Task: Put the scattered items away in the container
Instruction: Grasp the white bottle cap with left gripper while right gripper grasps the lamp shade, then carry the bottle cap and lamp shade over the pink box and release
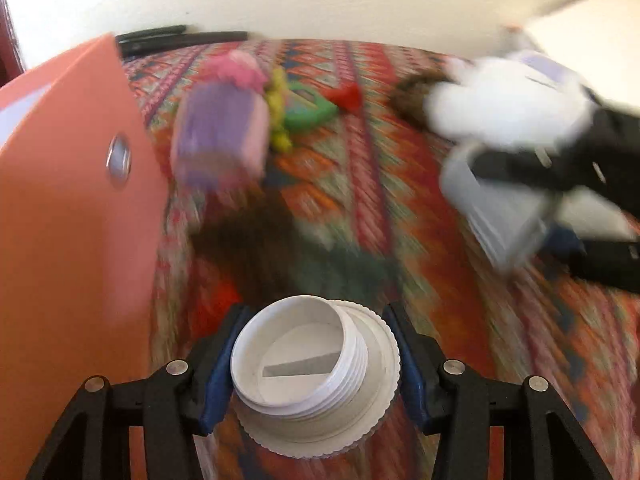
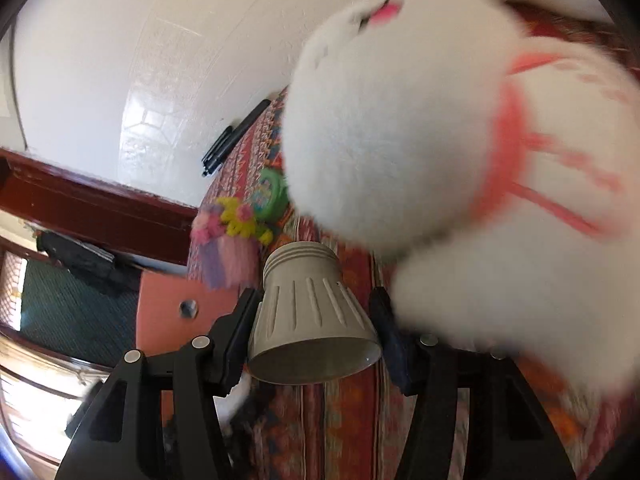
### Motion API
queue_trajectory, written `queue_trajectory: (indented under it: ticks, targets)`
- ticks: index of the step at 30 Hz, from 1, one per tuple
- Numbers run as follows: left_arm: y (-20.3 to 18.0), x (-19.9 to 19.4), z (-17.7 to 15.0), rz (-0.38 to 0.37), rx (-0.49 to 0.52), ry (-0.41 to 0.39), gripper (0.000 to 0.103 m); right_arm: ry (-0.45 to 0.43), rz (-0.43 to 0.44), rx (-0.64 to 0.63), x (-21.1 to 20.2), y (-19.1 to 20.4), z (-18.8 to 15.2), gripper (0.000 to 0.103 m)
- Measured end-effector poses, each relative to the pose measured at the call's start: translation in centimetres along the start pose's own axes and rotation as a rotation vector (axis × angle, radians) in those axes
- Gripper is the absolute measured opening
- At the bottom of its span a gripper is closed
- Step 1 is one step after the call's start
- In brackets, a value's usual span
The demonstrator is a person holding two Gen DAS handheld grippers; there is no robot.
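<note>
Left wrist: threaded white plastic cap (image 1: 316,376), seemingly gripped.

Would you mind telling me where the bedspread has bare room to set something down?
The widest bare stretch of bedspread lies mid-frame in the left wrist view, between the purple doll beside the orange container and the white plush. It is crowded behind that, where the green toy and red piece lie.
</note>
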State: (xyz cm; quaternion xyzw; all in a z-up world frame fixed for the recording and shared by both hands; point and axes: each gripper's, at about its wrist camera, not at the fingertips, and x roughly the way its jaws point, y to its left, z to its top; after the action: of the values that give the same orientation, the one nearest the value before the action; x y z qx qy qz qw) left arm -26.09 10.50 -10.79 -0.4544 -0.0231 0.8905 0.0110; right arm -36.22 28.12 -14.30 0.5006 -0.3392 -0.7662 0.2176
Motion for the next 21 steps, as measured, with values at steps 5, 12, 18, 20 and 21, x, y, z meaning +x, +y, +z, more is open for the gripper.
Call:
queue_trajectory:
  ticks: [5,12,18,20,21]
  targets:
    - [-2.4,-6.7,-4.5,-0.105,0.05,-0.042,0.057,-0.009,-0.047,0.011,-5.7,-1.6,-6.9,0.059]
    - [-2.9,-12.3,-8.0,-0.18,0.084,-0.085,0.057,-0.075,-0.058,-0.089,-14.2,0.4,-11.8,0.059]
    - [-3.6,-15.8,-8.4,-0.2,0.122,-0.157,0.057,-0.125,-0.083,-0.163,-17.4,2.6,-14.5,0.059]
    - [-3.5,-16.7,-8.3,-0.2,0.126,-0.183,0.057,-0.14,-0.087,-0.181,-18.8,3.8,-15.3,0.059]
    - [-3.4,-17.0,-8.4,-0.197,0.127,-0.194,0.057,-0.151,-0.091,-0.193,-19.4,4.2,-15.6,0.059]
